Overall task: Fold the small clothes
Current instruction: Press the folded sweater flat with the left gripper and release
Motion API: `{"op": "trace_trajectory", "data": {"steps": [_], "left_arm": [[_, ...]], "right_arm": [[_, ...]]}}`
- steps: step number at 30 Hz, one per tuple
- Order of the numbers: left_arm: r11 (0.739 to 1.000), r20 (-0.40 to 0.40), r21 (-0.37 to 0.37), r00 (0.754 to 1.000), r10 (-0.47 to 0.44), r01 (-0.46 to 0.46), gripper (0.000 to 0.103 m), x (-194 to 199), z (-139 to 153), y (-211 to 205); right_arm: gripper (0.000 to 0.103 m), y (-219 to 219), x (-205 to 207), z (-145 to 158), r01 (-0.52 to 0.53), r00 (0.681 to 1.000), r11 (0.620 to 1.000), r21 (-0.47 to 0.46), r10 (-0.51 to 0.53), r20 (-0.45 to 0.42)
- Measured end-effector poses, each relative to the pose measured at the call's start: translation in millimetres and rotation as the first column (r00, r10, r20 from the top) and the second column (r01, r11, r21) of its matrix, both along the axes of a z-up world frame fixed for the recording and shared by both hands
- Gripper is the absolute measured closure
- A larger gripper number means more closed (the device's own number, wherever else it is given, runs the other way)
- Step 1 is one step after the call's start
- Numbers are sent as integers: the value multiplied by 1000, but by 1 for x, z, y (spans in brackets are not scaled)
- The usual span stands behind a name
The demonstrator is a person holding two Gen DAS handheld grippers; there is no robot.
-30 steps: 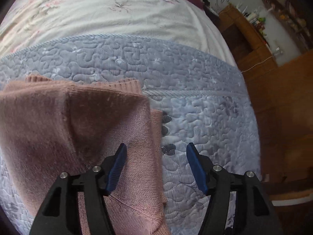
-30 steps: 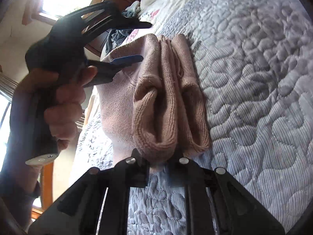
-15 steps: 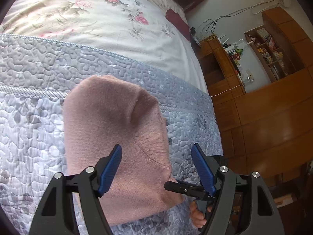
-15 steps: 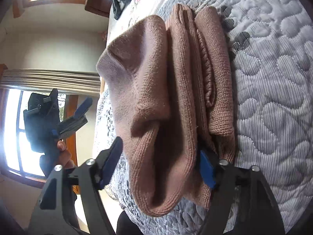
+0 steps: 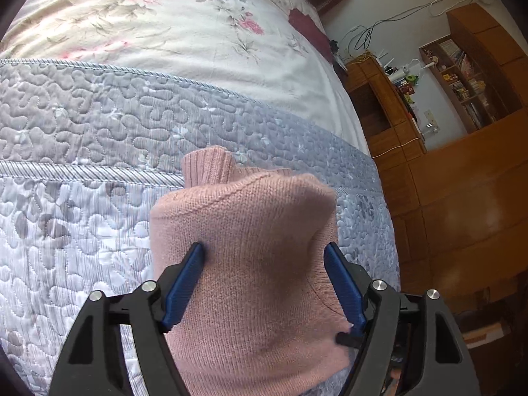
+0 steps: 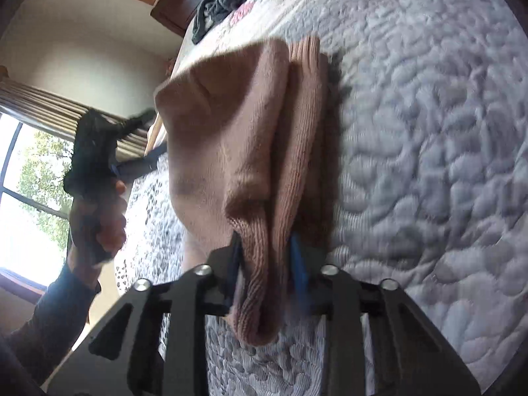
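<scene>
The pink sweater [image 5: 250, 264] is lying folded on the grey quilt [image 5: 82, 132] of the bed, near the bed's edge that borders the wooden wardrobe [image 5: 462, 214]; its ribbed cuff or collar [image 5: 208, 168] is sticking out from under the top layer toward the floral sheet [image 5: 148, 33]; the left tool [image 5: 264, 283] is hovering over the sweater with its blue fingers [image 5: 184, 283] standing wide apart, the knit filling the space between them, and whether the pads are touching it I cannot tell.

In the right wrist view the sweater [image 6: 237, 138] is showing several stacked layers, their folded ends pointing at the camera; the right tool [image 6: 265, 264] is gripping one thick rolled fold of the knit, its fingers pressing in on both sides of it; the picture is blurred here, so the finer contact is hard to read; the other layers are lying just beside, toward the open quilt [image 6: 429, 148].

A hand [image 6: 105, 211] in a dark sleeve [image 6: 56, 313] is holding the left tool [image 6: 138, 145] at the sweater's far side, in front of a bright window [image 6: 26, 181]; a dark garment [image 6: 221, 0] is lying crumpled at the far corner of the bed.
</scene>
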State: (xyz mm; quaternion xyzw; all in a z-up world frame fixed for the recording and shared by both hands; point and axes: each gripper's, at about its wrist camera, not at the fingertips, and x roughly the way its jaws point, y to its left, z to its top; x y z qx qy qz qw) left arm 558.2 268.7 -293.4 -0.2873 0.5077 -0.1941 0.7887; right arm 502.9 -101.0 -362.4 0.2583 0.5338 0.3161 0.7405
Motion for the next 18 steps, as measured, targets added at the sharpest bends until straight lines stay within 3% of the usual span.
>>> {"op": "trace_trajectory", "data": {"steps": [1,3,6,8,9,10,11,12,14,16,18], "left_arm": [[1000,1,-13,1000,4,-4,26,1,-2,2],[999,-2,-42,1000,6,-6,26,2,-4,8],[1000,-3,-21,1000,-6,6,27,1,1,10],[997,60,-76,998,-18,23,28,-4,21,12],[993,99,-109,995,-32,43,29,-7,33,11],[990,131,-126,990,-49,66,29,-8,43,7],[986,159,-142,985,-69,92,29,-6,49,3],[984,165,-146,983,-81,106,28,-1,50,-2],[989,102,-115,991,-85,97,29,18,30,-9],[993,15,-92,998,-68,69,53,37,-4,-12],[997,-28,-62,998,-57,55,62,47,-32,-15]], "right_arm": [[50,-4,10,11,37,998,999,11,-38,40],[48,-1,35,25,52,996,998,18,-53,71],[44,18,80,11,50,999,999,-8,-50,-12],[45,37,104,-5,29,997,999,-30,-32,-73],[50,47,110,-10,1,996,1000,-22,-3,-90],[75,53,113,-10,-13,997,999,-51,9,-78],[90,54,114,-5,-14,999,998,-68,11,-48],[94,48,112,1,10,1000,999,-38,-11,-26],[94,30,105,4,63,998,998,-28,-64,-5],[94,21,102,-16,90,994,993,-79,-94,-55],[93,23,105,-39,61,993,994,-89,-69,-91]]}}
